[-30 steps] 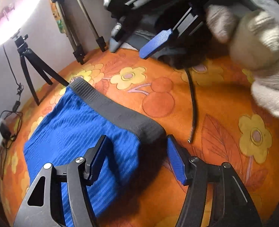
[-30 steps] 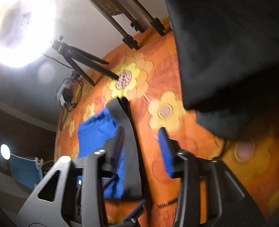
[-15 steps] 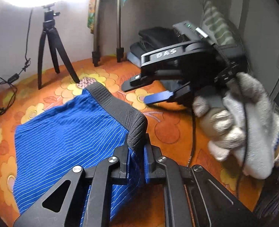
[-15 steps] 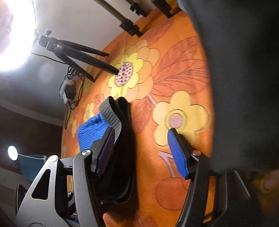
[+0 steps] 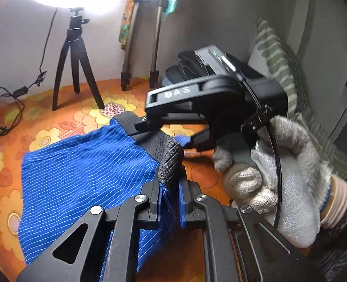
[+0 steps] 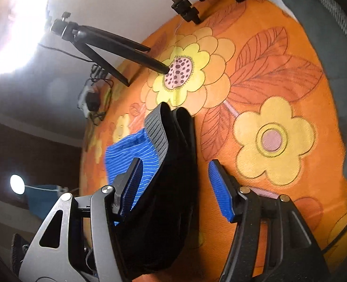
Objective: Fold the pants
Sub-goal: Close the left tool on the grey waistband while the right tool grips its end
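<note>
- A second ago the left gripper (image 5: 169, 198) stood wide over the blue pinstriped pants with a dark grey ribbed waistband (image 5: 84, 176); half a second ago it had closed on the waistband corner, and it now holds that corner clamped between its blue pads, lifted a little higher off the orange bedcover printed with yellow flowers (image 6: 255, 75).
- The rest of the pants lies spread flat on the bedcover, to the left of the gripper in the left wrist view.
- The right gripper (image 6: 175, 188) was hovering beside the waistband a second ago; it has since come down over the far end of the waistband, its jaws wide apart, with the left pad over the blue cloth and the right pad over bare bedcover.
- Whether either pad touches the fabric cannot be told from the right wrist view.
- The right gripper's black body, seen from the left wrist, bears raised letters that appear to read "DAS"; a hand in a grey knitted glove (image 5: 279, 176) grips it.
- A black tripod (image 5: 75, 61) stands on the bedcover beyond the pants, under a bright lamp.
</note>
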Demonstrator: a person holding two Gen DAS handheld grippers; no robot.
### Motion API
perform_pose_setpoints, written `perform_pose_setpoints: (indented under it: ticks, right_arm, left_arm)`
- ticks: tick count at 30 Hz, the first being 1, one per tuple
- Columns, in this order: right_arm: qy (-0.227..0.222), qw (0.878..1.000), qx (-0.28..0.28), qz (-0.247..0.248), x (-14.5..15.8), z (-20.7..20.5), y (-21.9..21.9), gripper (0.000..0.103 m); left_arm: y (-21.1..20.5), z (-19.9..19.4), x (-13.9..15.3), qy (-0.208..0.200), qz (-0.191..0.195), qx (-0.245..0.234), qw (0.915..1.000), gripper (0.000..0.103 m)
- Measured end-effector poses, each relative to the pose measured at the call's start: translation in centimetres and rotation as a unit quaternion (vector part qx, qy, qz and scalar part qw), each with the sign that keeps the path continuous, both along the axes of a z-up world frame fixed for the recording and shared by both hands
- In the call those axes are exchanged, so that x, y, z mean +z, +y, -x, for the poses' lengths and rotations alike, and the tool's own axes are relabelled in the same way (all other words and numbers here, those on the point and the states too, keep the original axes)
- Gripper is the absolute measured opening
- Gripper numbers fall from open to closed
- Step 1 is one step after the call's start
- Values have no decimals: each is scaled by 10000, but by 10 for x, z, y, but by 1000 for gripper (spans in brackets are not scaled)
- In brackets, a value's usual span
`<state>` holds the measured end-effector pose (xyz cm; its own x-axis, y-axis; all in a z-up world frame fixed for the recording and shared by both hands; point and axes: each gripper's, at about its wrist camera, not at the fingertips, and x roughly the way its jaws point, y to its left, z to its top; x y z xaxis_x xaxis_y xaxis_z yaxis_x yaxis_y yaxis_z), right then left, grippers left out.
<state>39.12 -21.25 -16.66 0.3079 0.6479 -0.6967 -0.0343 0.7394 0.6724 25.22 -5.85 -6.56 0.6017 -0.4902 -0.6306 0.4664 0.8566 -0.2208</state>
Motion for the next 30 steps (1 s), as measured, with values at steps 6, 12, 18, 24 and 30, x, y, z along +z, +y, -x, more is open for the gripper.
perform_pose_setpoints:
  ticks: [6, 12, 18, 24, 30]
  right_arm:
    - [199, 9991, 18, -375, -6, -1, 4, 60]
    - [340, 9970, -158, -673, -13, -3, 5, 16]
    - [-121, 9987, -284, -414, 15, 0, 7, 7]
    - [-374, 9989, -63, -269, 33, 2, 27, 7]
    - [-447, 9986, 252, -154, 33, 3, 54, 7]
  left_arm:
    - [12, -3, 6, 38, 248, 97, 9996, 9]
    - [3, 4, -5, 185, 174, -85, 9996, 9]
    - [11, 10, -6, 259, 280, -36, 9993, 9]
    - [39, 18, -3, 257, 291, 246, 9989, 9]
    - [80, 19, -10, 482, 515, 666, 9953, 9]
